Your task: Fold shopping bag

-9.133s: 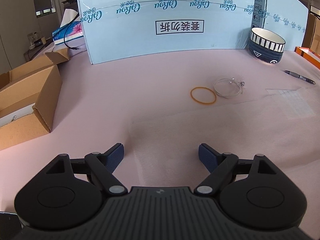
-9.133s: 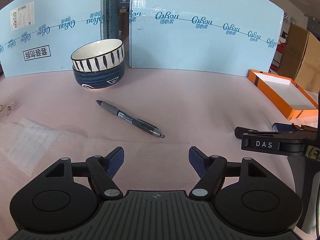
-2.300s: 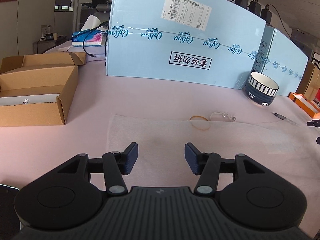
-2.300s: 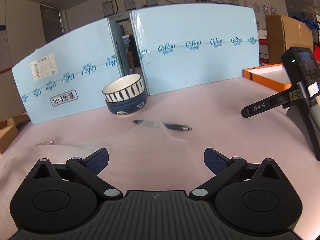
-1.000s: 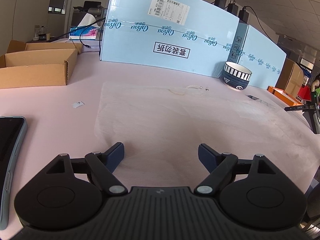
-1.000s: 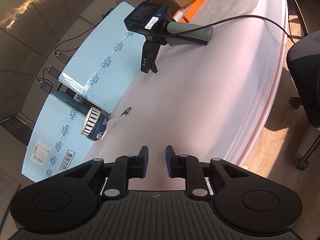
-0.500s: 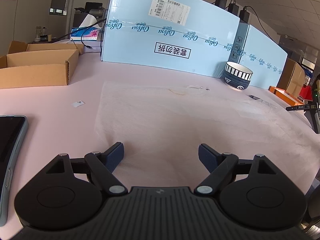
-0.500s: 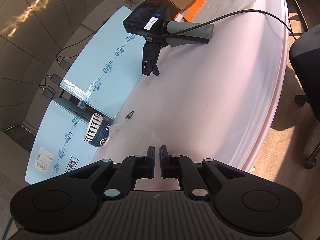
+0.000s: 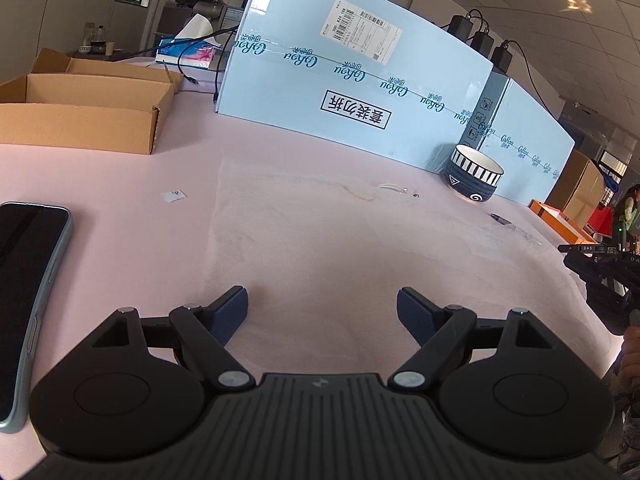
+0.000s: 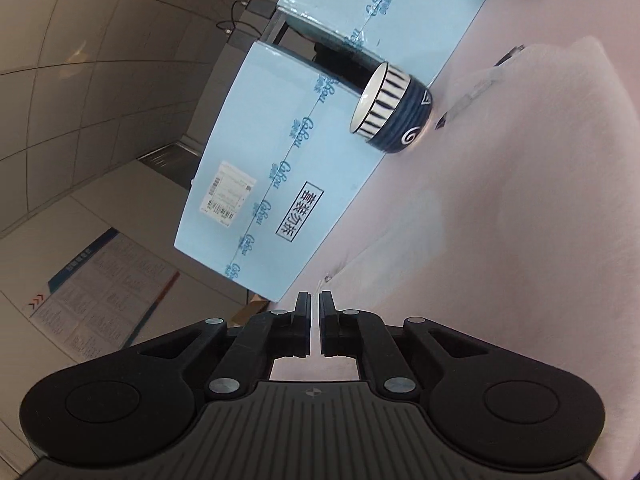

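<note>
The blue carton [image 9: 360, 96] reads "CoRou"; the black device [image 9: 588, 249] reads "DAS"

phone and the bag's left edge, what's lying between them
In the left wrist view, a small white paper scrap lies on the pink table between the phone and the translucent shopping bag.

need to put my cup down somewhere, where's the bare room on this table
Bare pink table lies between the cardboard box, the phone and the bag's left edge. It is crowded by the bowl, where a pen lies.
</note>
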`<control>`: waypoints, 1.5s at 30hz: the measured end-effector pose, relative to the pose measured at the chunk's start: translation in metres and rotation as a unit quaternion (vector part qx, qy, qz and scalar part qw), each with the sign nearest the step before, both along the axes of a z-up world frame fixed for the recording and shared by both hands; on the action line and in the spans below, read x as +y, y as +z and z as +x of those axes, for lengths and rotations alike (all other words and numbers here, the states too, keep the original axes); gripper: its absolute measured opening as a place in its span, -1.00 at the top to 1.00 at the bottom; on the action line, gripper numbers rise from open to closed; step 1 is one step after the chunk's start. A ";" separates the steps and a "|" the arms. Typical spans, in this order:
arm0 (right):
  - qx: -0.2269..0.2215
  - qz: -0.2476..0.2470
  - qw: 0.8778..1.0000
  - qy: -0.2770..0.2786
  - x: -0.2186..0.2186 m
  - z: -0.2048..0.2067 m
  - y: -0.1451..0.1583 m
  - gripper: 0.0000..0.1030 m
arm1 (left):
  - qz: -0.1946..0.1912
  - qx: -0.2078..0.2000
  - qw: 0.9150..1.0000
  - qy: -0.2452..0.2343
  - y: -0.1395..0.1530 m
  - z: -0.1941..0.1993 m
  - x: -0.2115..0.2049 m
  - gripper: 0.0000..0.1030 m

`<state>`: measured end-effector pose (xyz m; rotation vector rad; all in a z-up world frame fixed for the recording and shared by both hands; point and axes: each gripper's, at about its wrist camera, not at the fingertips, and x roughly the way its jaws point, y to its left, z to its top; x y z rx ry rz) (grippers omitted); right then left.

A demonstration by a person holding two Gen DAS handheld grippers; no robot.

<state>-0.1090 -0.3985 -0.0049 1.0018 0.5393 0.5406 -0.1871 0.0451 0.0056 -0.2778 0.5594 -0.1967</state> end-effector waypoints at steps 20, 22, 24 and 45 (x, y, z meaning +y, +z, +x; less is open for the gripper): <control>0.039 -0.205 0.915 -0.346 -0.142 -0.173 0.039 -0.10 | 0.036 -0.032 0.997 -0.067 0.014 0.029 -0.032 -0.56; 0.050 -0.195 0.916 -0.346 -0.147 -0.175 0.028 -0.10 | 0.037 -0.027 0.996 -0.080 0.012 0.036 -0.042 -0.56; 0.062 -0.173 0.920 -0.347 -0.152 -0.173 0.014 -0.08 | 0.038 -0.020 0.995 -0.090 0.010 0.040 -0.050 -0.56; 0.058 -0.055 0.941 -0.330 -0.161 -0.164 -0.018 0.11 | 0.045 0.011 0.997 -0.056 0.002 0.037 -0.054 -0.56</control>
